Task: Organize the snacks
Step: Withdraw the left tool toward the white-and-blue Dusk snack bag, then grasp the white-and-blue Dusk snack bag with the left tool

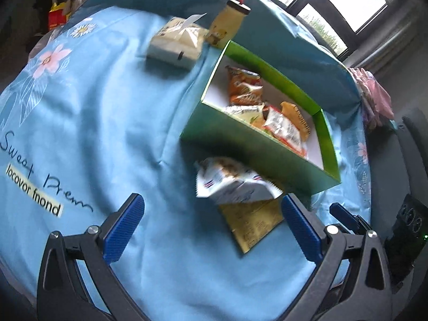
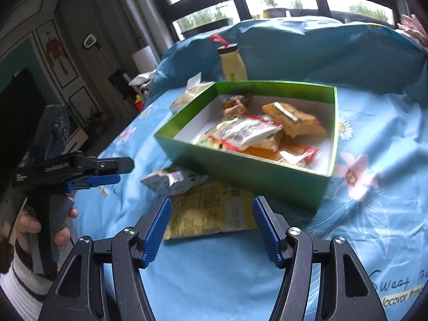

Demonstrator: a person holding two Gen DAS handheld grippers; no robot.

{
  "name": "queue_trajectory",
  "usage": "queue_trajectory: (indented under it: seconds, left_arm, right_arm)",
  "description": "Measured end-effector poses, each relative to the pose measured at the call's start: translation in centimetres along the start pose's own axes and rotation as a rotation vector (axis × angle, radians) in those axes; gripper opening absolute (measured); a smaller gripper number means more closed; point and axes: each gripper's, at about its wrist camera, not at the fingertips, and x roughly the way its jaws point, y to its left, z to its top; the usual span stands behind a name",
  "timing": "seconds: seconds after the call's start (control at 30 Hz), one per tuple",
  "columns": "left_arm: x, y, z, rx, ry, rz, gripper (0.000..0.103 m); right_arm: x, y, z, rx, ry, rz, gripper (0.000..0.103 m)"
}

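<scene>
Two snack packets lie loose on the blue floral bedsheet [image 1: 112,112], just outside the green box [image 1: 256,155]. One is a crinkled white foil packet [image 1: 232,184] with a serrated edge; it partly overlaps a flat, glossy yellow packet [image 1: 251,222] printed with fine text. Both sit close against the near wall of the box. The box is rectangular card, green outside and white inside, open at the top. It holds a jumble of snack wrappers [image 2: 256,133], orange, white and red, with crimped ends.

Beyond the box stands a pale yellow bottle [image 1: 227,24] with a dark cap and a red loop, beside a soft white tissue pack [image 1: 176,42]. The sheet is smooth fabric with shallow creases, pink and white flowers and cursive lettering.

The left gripper [image 1: 211,227] hangs over the sheet with its ribbed blue pads spread wide and nothing between them; the two loose packets show beyond the gap. The right gripper [image 2: 211,230] is likewise spread, empty, with the yellow packet visible past its pads. In the right wrist view the left gripper appears from the side at the far left, held in a hand [image 2: 42,230] with a striped cuff.
</scene>
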Motion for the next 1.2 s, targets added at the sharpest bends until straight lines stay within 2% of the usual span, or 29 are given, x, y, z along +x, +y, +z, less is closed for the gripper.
queue_trajectory:
  seconds: [0.13,0.37,0.47,0.8,1.03,1.13,1.2]
  left_arm:
    - [0.4,0.8,-0.9,-0.034,0.013,-0.05,0.102]
    - [1.2,1.1,-1.3,-0.029,0.016,-0.047,0.102]
    - [1.6,0.8,-1.3,-0.007,0.01,-0.031,0.102]
    - [2.7,1.2,-0.6,-0.007,-0.024,-0.095,0.102]
    - [3.6,1.0,0.2,-0.003,-0.035,-0.101,0.101]
    - [4.0,1.2,0.5,-0.014,-0.031,-0.114,0.094]
    - [4.2,1.2,0.7,-0.017,-0.026,-0.121,0.092]
  right_arm:
    - [0.9,1.3,-0.6,-0.034,0.029,0.022,0.064]
    - [2.8,2.8,-1.0,-0.096,0.065,0.04,0.064]
    - [3.6,2.8,-0.8,-0.096,0.069,0.046,0.064]
    - [6.2,3.6,-0.1,-0.149,0.062,0.039,0.064]
    - [7.8,3.6,0.8,-0.157,0.059,0.064,0.064]
    - [8.4,3.7,1.0,-0.156,0.064,0.079,0.064]
    - [8.7,3.8,1.1,-0.159,0.07,0.092,0.064]
